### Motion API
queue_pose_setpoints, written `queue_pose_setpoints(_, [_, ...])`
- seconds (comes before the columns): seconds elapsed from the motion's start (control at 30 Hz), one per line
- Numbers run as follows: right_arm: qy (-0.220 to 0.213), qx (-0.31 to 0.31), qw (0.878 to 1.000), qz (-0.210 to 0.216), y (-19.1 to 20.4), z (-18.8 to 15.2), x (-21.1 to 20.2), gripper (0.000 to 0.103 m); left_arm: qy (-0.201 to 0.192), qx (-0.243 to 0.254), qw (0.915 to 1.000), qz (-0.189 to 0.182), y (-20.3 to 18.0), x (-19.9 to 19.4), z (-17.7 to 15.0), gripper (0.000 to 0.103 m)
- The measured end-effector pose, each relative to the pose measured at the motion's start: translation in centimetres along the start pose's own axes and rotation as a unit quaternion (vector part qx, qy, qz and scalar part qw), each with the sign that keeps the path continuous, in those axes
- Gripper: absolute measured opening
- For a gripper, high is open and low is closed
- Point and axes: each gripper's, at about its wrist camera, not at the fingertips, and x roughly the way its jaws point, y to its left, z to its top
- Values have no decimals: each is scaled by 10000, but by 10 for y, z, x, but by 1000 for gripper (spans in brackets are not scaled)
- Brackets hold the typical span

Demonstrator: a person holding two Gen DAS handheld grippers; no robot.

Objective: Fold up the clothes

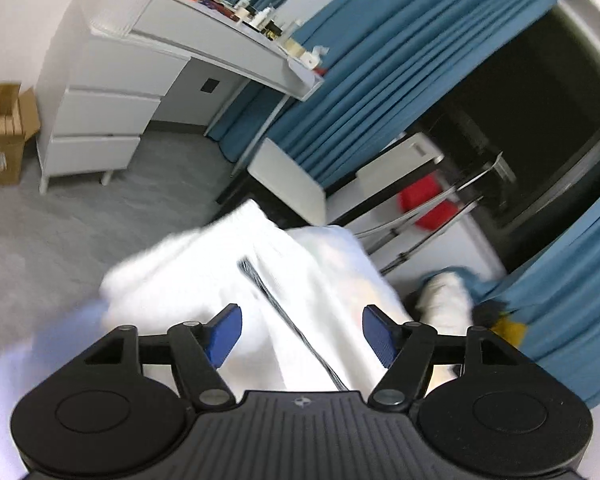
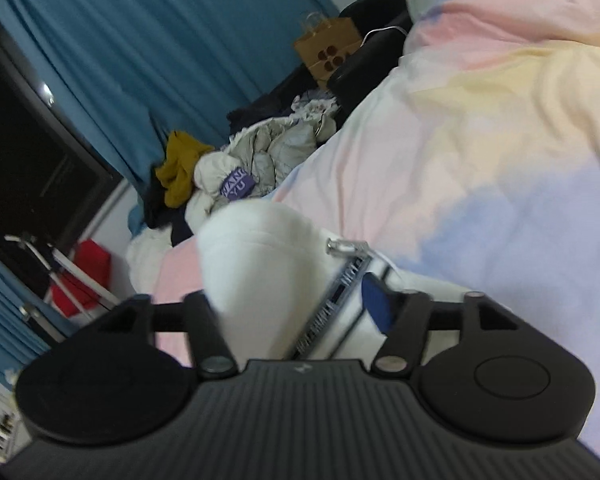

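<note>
Blue pads [image 1: 225, 334] of the left gripper [image 1: 302, 334] are standing wide apart, pressing on nothing, with a white garment [image 1: 228, 264] and its dark drawstring [image 1: 288, 320] lying between and beyond them. On the right gripper [image 2: 296, 308] only one blue pad [image 2: 374, 304] is showing; white cloth is hiding the other, and the jaws are sitting apart with the garment's printed band [image 2: 332, 308] running between them. Outward, the garment is lying on a pastel duvet [image 2: 480, 152], a clothes heap [image 2: 260, 160] is sitting near blue curtains [image 2: 140, 60], and a white desk [image 1: 140, 64] is standing farther off.
</note>
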Motion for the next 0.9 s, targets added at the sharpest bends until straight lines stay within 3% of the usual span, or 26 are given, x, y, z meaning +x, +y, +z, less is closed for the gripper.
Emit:
queue_pose_setpoints(0.2, [163, 914, 9956, 89, -41, -25, -53, 68, 243, -837, 9961, -102, 29, -29, -55, 76])
queue_pose_setpoints(0.33, [45, 941, 9950, 343, -53, -32, -68, 68, 324, -997, 9945, -32, 45, -31, -72, 76])
queue_pose_setpoints(0.53, [18, 1178, 9896, 830, -53, -31, -51, 68, 178, -822, 9965, 10, 49, -25, -81, 76])
queue_pose_setpoints(0.6, [-62, 1134, 9910, 715, -45, -36, -49, 67, 163, -719, 9973, 14, 43, -18, -82, 76])
queue_pose_setpoints(0.77, [406, 838, 9910, 962, -26, -43, -15, 67, 334, -627, 9975, 0, 32, 1, -80, 76])
queue_pose_setpoints(0.9, [653, 700, 9884, 1178, -9, -42, 22, 61, 456, -314, 9984, 118, 26, 14, -87, 76])
